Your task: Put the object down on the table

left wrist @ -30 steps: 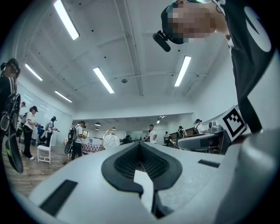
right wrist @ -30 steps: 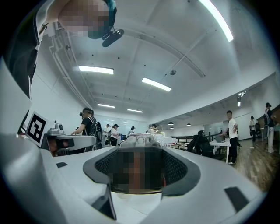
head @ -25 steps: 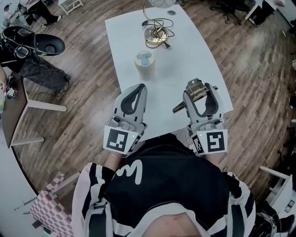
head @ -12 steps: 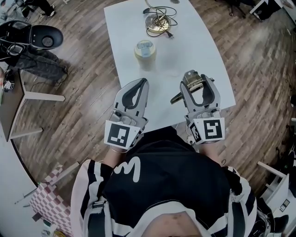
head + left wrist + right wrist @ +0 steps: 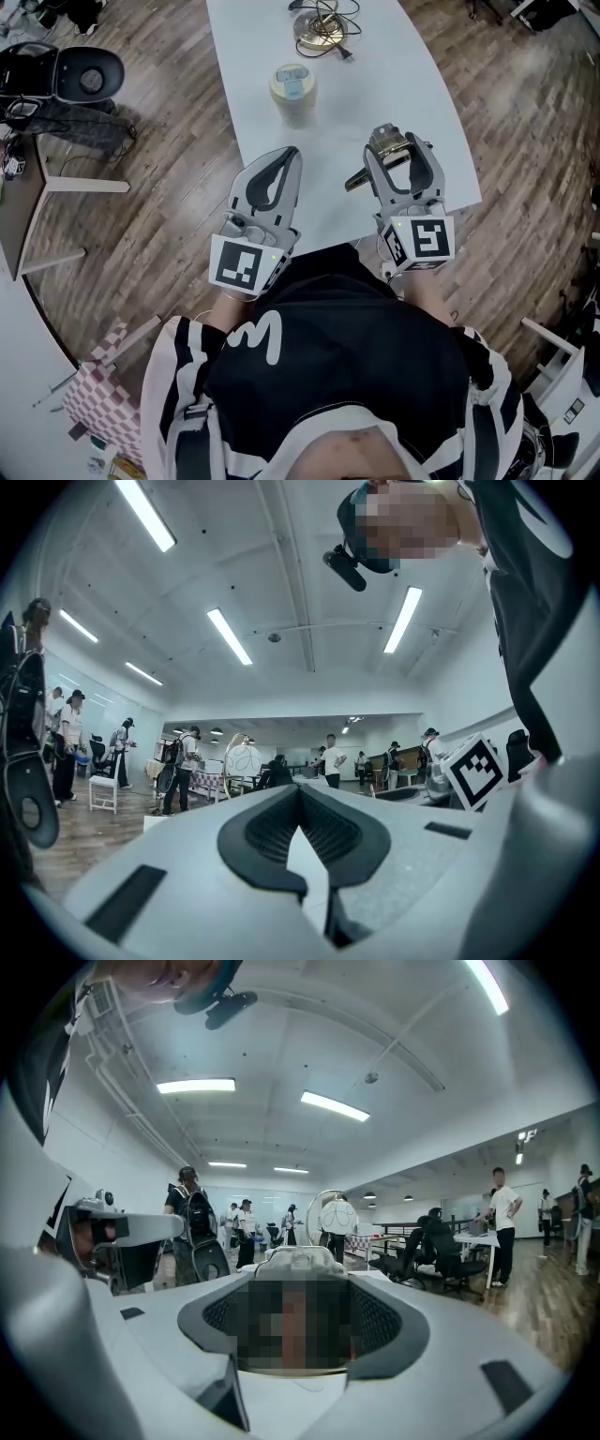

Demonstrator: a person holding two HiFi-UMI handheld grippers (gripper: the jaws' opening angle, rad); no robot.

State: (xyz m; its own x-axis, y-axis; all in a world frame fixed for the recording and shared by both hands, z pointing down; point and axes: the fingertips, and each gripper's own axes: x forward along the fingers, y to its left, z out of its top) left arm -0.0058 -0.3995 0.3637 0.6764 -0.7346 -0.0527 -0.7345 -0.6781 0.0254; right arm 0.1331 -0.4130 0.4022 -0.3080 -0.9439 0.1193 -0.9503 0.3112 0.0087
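My right gripper (image 5: 395, 143) is shut on a silvery metal object (image 5: 387, 142) and holds it over the near right part of the white table (image 5: 375, 75). A dark handle (image 5: 355, 180) sticks out of the object to the left, below the jaws. In the right gripper view the object's silver top (image 5: 298, 1258) shows between the jaws, and a mosaic patch covers the rest. My left gripper (image 5: 290, 153) hovers over the table's near left edge. Its jaws meet at the tips (image 5: 302, 791) with nothing between them.
A pale round jar (image 5: 292, 86) stands mid-table ahead of the grippers. Farther back lies a brass round base with a tangled cable (image 5: 319, 28). A black seat (image 5: 84, 75) and a wooden desk (image 5: 19, 216) stand on the wood floor at the left. People stand across the room.
The head view has slid so the table sits higher in the frame. Both grippers keep much the same stance over the near table edge, the right still holding the metal object.
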